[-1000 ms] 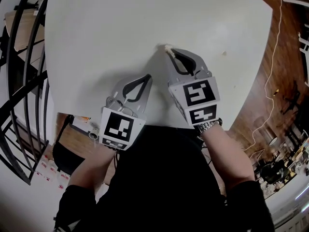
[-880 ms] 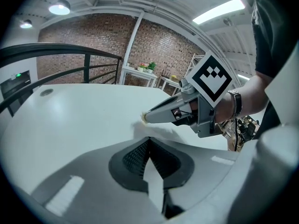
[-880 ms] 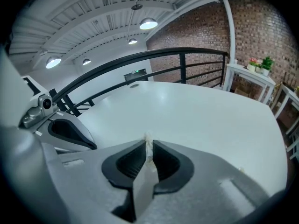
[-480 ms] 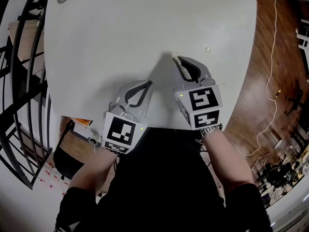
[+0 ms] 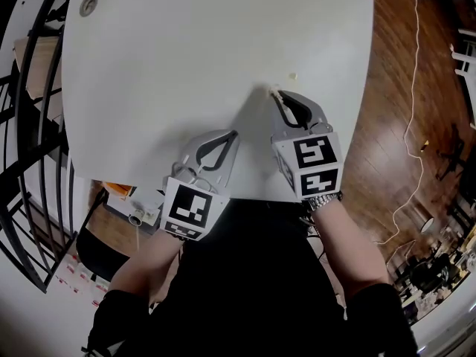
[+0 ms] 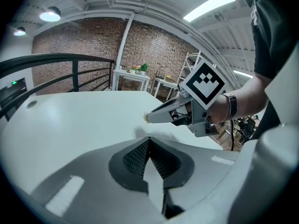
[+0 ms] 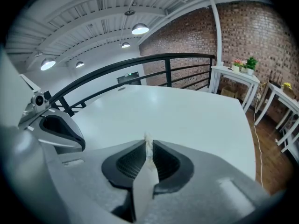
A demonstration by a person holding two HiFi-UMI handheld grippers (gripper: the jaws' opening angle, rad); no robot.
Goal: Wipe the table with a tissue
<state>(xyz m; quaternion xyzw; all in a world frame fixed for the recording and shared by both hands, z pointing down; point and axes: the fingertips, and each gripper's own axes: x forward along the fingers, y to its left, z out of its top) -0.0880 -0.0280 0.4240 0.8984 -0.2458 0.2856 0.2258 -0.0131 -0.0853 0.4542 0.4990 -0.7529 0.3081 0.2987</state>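
Right gripper (image 7: 148, 146) pinches one tissue (image 7: 147, 139), only sliver showing; left gripper (image 6: 149, 141) jaws together, empty; one pale speck (image 5: 292, 75), table (image 5: 186, 50) upper centre.

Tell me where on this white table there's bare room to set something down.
Most of the white table is bare: the wide stretch from the round grey grommet at its far left corner to the small pale crumb. Crowded only by the near edge, where the left gripper and the right gripper, holding a white tissue scrap, sit.

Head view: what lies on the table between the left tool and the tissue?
Bare white table only, from the left tool to the tissue in the right tool; head view.
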